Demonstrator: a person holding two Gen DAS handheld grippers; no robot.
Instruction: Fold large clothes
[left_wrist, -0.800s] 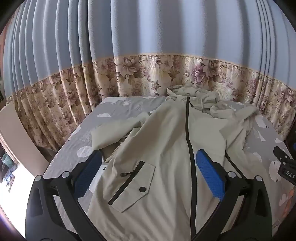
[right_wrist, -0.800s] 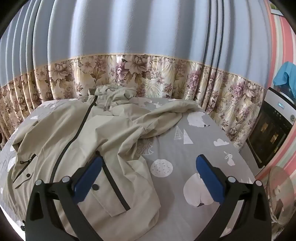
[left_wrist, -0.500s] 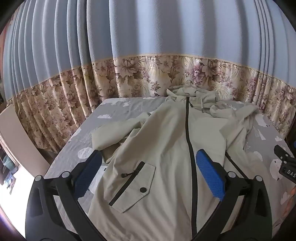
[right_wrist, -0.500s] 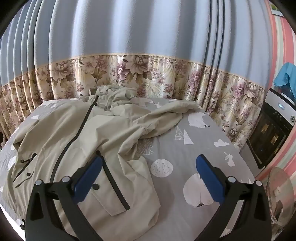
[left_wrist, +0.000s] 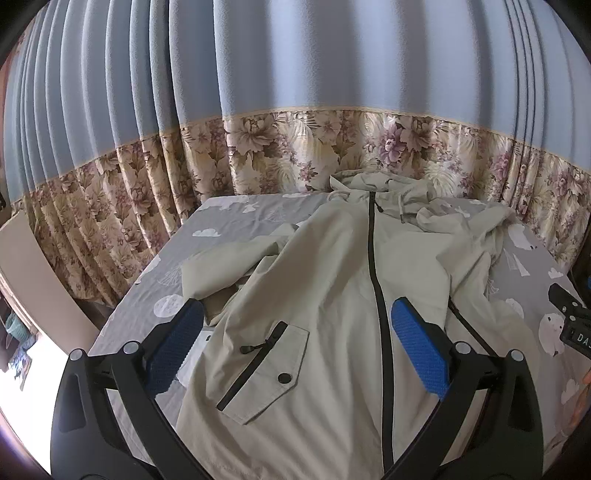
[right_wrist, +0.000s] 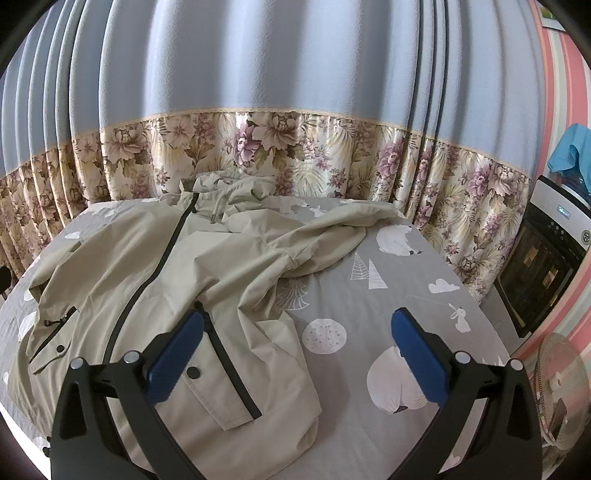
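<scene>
Item: beige hooded jacket (left_wrist: 332, 295), one large garment, laid face up on the bed (left_wrist: 236, 221); zip (left_wrist: 373, 266) closed and running from hem to hood (left_wrist: 384, 184). The jacket serves as landmark for all entries below.

Left of the jacket: left sleeve (left_wrist: 229, 258) bent outward across the grey printed sheet, its cuff end lying away from the body panel. Not folded in.

On the jacket, left front: flap pocket (left_wrist: 266, 369) with snap, lying flat.

Over the jacket's lower front: left gripper (left_wrist: 295, 347), blue pads spread wide, nothing between them, hanging clear of the cloth.

Far end of the jacket: hood bunched against the floral curtain (left_wrist: 295, 147), drawcords loose.

On the jacket, right front: second flap pocket (right_wrist: 218, 373), hem corner beside it slightly rumpled.

Right of the jacket: right sleeve (right_wrist: 332, 236) thrown outward in a creased heap across the sheet. Not folded in.

Over the jacket's right hem edge and the bare sheet beside it: right gripper (right_wrist: 295, 350), pads likewise spread wide, empty, touching nothing.

Condition of task: garment spread and roughly squared; no fold is visible. Judged outstanding: both sleeves to be brought in over the body, hood turned down, body folded up. Work stands at its beginning.
</scene>
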